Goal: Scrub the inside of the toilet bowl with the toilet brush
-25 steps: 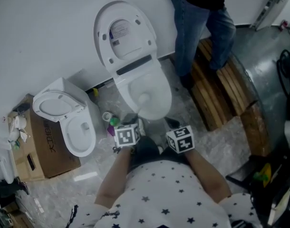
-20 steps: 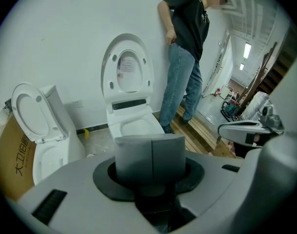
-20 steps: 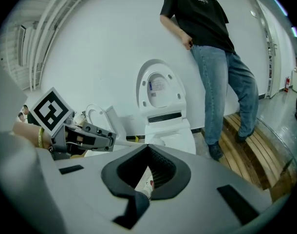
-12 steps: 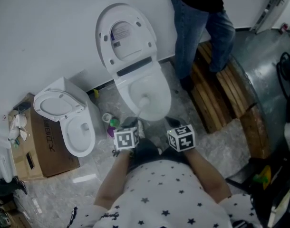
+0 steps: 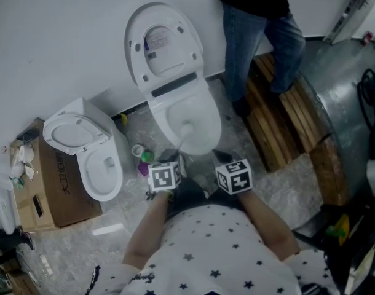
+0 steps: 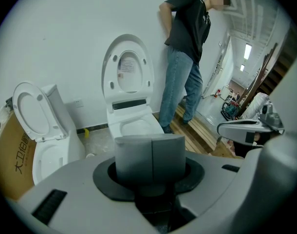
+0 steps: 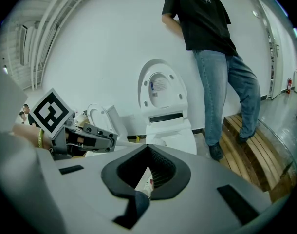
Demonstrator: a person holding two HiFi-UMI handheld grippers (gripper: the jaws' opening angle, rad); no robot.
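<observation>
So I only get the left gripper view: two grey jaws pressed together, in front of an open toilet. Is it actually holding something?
Observer: Yes. In the head view a white toilet brush runs from the left gripper down into the toilet bowl.
Visitor: And the other gripper?
Observer: The right gripper has its jaws apart, with nothing between them.
Visitor: Where does the brush end?
Observer: The brush head sits near the middle of the bowl.

The head view looks steeply down from high up at the toilet (image 5: 165,48) and floor (image 5: 286,180). Both gripper views sit low and near, facing the wall (image 6: 65,28). Both show the toilet and a person (image 7: 209,43).
</observation>
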